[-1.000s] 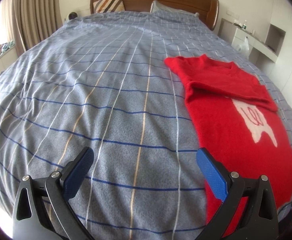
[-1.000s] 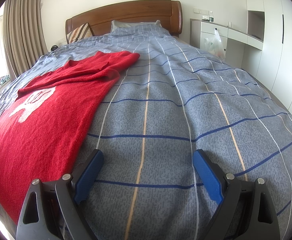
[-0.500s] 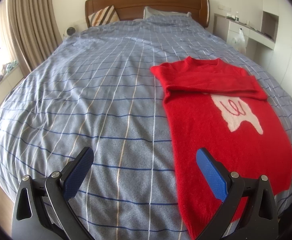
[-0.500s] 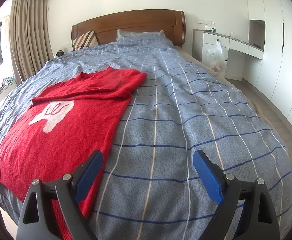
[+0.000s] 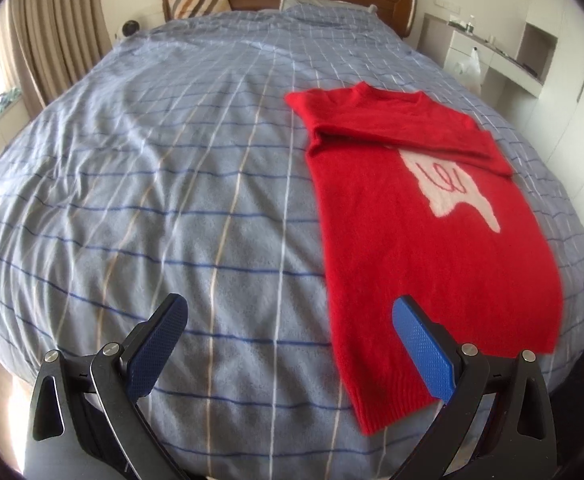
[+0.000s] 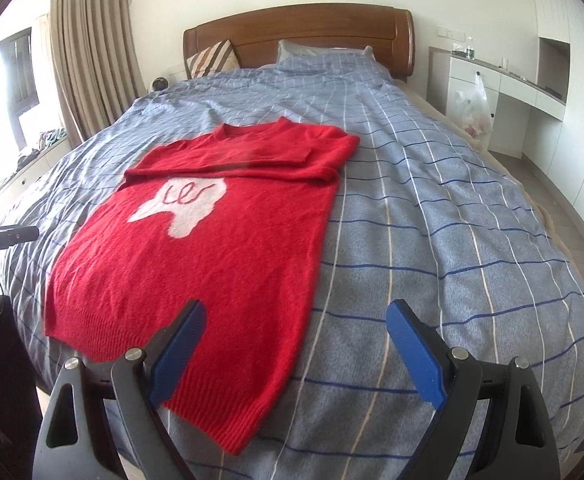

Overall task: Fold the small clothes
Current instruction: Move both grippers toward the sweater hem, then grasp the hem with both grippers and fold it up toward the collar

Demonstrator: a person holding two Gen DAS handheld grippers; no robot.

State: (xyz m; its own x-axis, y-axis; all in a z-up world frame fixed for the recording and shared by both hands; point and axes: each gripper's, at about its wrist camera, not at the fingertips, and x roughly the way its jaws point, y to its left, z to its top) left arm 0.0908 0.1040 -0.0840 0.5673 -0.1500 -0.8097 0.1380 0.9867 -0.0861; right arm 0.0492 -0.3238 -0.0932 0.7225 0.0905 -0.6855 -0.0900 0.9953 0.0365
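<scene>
Where the fisheye rim darkens each view, the corners of the room are lost, and the sides of the wide bed with its blue-grey checked cover (image 6: pixel 431 208) drop out of sight past its edges. Both sleeves of the red knitted sweater with a pale pink motif (image 6: pixel 220 248) are folded across its chest, hiding the top of that motif and most of the sleeves' own length. It lies flat on the cover with its neck toward the brown wooden headboard (image 6: pixel 299 36) at 12 o'clock and its ribbed hem toward the cameras. From the left wrist it sits at 2 o'clock, and the hem's corner is partly covered by a blue finger pad. The left gripper (image 5: pixel 292 344) stands spread wide above the cover with nothing between its pads; the right gripper (image 6: pixel 295 348) is likewise spread and empty, its left pad over the hem. At 9 o'clock in the right view a dark tool and part of a hand are cut off by the frame. A translucent plastic bag (image 6: pixel 475 108) hangs on the white desk at 2 o'clock; something reddish shows through, too blurred to name. A striped cushion (image 6: pixel 212 58) leans on the headboard.
</scene>
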